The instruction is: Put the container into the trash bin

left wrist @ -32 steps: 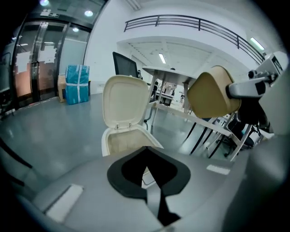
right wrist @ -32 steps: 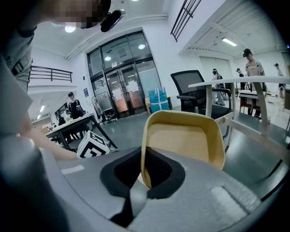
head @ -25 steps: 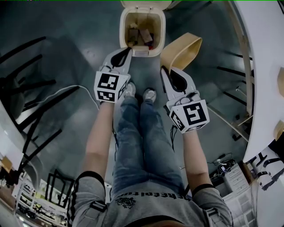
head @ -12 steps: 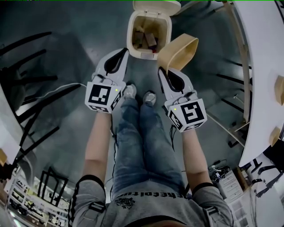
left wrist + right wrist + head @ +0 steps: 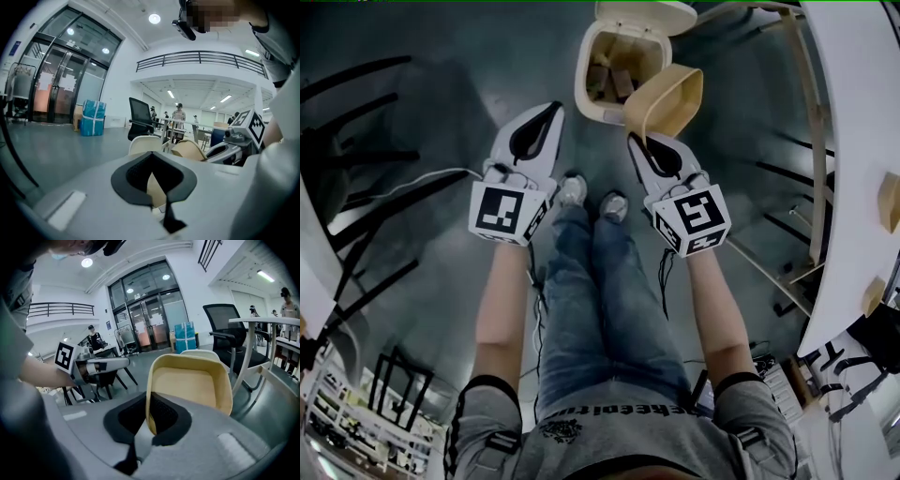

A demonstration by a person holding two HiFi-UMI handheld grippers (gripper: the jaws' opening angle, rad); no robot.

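An open cream trash bin (image 5: 592,86) stands on the grey floor ahead of the person's feet, lid (image 5: 645,13) flipped back, with brown scraps inside. My right gripper (image 5: 639,141) is shut on the rim of an empty tan container (image 5: 666,98), which is tilted and overlaps the bin's right rim. In the right gripper view the container (image 5: 190,380) stands on edge between the jaws of the right gripper (image 5: 150,427), with the bin lid (image 5: 206,352) just behind it. My left gripper (image 5: 551,111) is shut and empty, left of the bin. The left gripper view shows the bin (image 5: 145,144) and the container (image 5: 190,150).
Black chair legs (image 5: 356,122) spread over the floor at the left, and a white cable (image 5: 441,180) lies there. A white table (image 5: 853,141) with wooden legs (image 5: 811,94) runs along the right. A black office chair (image 5: 225,329) stands beyond the bin.
The right gripper has carried the container up and left, so that it overlaps the bin's right rim. The left gripper has drawn back from the bin's front and moved left.
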